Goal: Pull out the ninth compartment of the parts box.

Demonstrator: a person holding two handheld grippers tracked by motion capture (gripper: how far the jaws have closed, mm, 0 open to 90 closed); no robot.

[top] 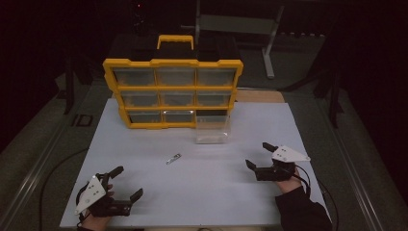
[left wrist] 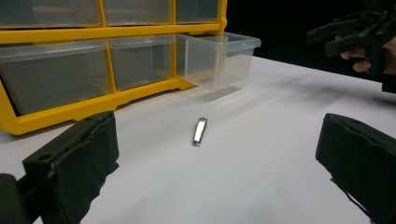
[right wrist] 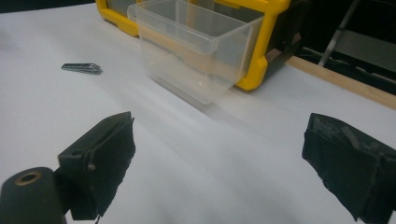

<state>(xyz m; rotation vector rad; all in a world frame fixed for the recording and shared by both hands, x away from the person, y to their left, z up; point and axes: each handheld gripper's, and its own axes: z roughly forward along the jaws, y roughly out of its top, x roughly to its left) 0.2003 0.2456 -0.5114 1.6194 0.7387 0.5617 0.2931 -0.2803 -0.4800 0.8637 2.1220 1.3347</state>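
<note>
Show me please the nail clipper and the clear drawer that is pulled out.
nail clipper (left wrist: 200,131), left gripper view, middle of its metal body.
clear drawer (right wrist: 196,51), right gripper view, its near side wall.

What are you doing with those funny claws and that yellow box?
A person holds a hand-held gripper in each hand over a white table. The left hand-held gripper and the right hand-held gripper are both open and hold nothing. A nail clipper lies between them. One clear drawer is pulled out of the yellow organizer.
</note>
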